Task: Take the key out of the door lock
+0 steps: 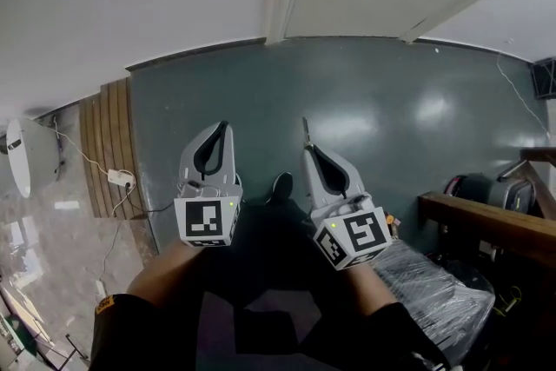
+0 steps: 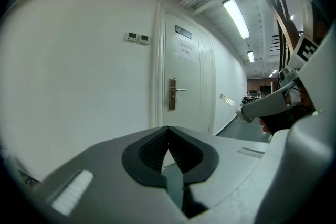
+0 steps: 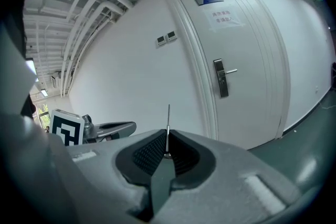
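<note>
the blue plaque [image 3: 209,0] and the paper notice [image 3: 223,16] on the door [image 3: 252,60] carry print too small to read. each marker cube [image 1: 207,220] shows a black-and-white square pattern. the right gripper [image 3: 167,139] has its fingers clamped on the key [image 3: 168,120]; the thin blade sticks out past the tips, well apart from the door's lock plate [image 3: 221,78]. the left gripper [image 2: 168,136] has its fingers together on nothing. both forearms [image 1: 165,269] reach forward side by side, with the grippers tilted slightly down over the green floor [image 1: 391,117].
</note>
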Available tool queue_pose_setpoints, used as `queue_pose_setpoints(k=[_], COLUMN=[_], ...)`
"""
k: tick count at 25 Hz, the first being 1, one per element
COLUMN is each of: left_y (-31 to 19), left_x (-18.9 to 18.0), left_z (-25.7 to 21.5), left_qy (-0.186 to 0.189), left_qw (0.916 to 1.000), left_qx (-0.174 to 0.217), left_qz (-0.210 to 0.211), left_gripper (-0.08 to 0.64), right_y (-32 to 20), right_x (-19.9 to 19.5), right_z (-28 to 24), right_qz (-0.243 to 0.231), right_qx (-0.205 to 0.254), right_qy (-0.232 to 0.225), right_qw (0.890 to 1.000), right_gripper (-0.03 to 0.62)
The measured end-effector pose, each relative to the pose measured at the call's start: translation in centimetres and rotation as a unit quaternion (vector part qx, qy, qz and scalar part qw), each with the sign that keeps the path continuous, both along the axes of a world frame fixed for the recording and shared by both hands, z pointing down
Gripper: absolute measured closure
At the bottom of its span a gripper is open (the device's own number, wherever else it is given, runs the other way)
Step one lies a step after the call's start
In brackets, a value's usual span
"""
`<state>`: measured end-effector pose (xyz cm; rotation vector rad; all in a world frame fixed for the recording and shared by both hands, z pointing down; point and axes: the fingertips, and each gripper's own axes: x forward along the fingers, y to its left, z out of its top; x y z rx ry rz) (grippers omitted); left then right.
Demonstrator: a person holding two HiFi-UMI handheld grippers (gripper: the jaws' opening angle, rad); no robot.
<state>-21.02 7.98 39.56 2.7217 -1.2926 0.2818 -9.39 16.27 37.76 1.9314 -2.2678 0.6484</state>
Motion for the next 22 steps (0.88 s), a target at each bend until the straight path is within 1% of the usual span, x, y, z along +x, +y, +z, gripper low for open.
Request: queue_pose_setpoints(k=[5, 15, 22], left_y=[-0.6, -1.9, -1.8], left_x=[-0.8, -1.1, -0.4], left_z=[0.4, 0.0, 0.3], left_qy=[0.001, 0.004, 0.005], left_qw=[1.0000, 1.0000, 0.9999], left_qx=[0.000, 0.003, -0.009], left_qz=[0.004, 0.001, -0.001], left_gripper=[0.541, 0.541, 0.541], right_y=[-0.7, -2.1, -2.3], right_x=[-0.9, -1.0, -0.3], right_z=[0.1, 0.1, 0.4], right_qz=[0.005, 0.007, 0.009], right_qx=[-0.003, 0.002, -0.001], right_qy=[0.006, 0.006, 0.005], right_qw=[1.000, 1.000, 1.000], right_gripper=[0.578, 0.578, 0.578])
